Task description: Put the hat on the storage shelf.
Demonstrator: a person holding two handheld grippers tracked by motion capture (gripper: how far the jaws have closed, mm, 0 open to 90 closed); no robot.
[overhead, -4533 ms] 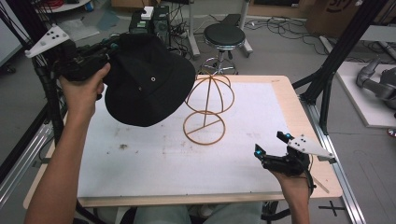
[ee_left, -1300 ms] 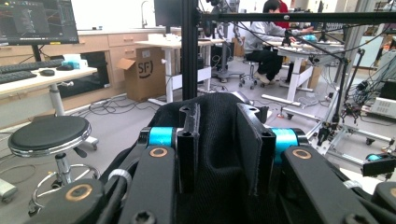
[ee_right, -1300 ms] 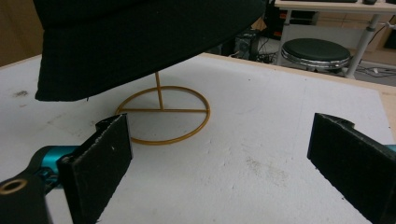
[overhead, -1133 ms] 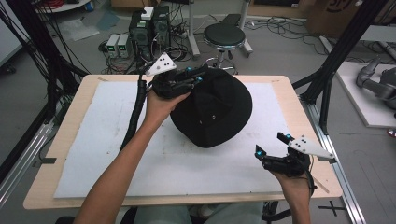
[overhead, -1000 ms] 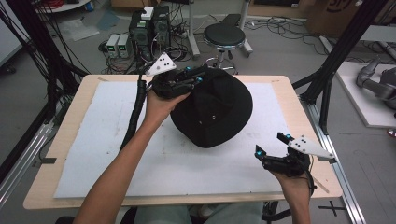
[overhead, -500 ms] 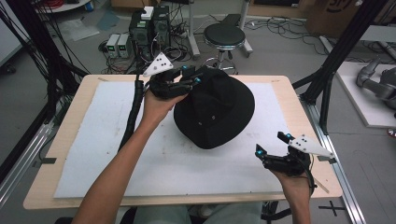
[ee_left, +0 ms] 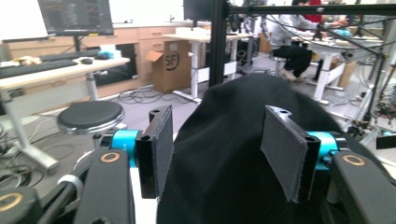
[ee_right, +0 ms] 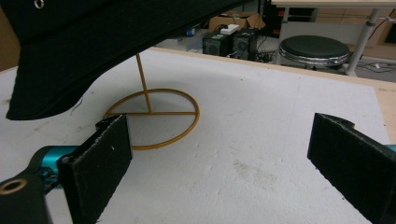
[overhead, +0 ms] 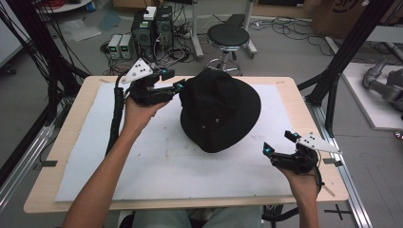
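Cluttered lab floor, a stool [overhead: 228, 35] and computer boxes lie beyond the white-topped counter [overhead: 157, 166], where a black hat [overhead: 219, 114] sits over a yellow wire stand [ee_right: 154, 116] near the middle. From my remote seat I see the left tongs [overhead: 179, 87] at the hat's far-left side, pads spread either side of the cloth; in the left gripper view the fabric bulges between them without being pinched, so I call them open around it. The right tongs [overhead: 278, 142] rest near the counter's right front corner, jaws wide apart and holding nothing, well apart from the hat. I judge the hat light and soft: its brim droops at the near edge, so it should sag and fold under a pinch, and it is neither fragile nor slippery against those rough pads. The brim's edge looks the best hold, a stiffer doubled band; the crown would just crumple and could drag the light stand along with it.
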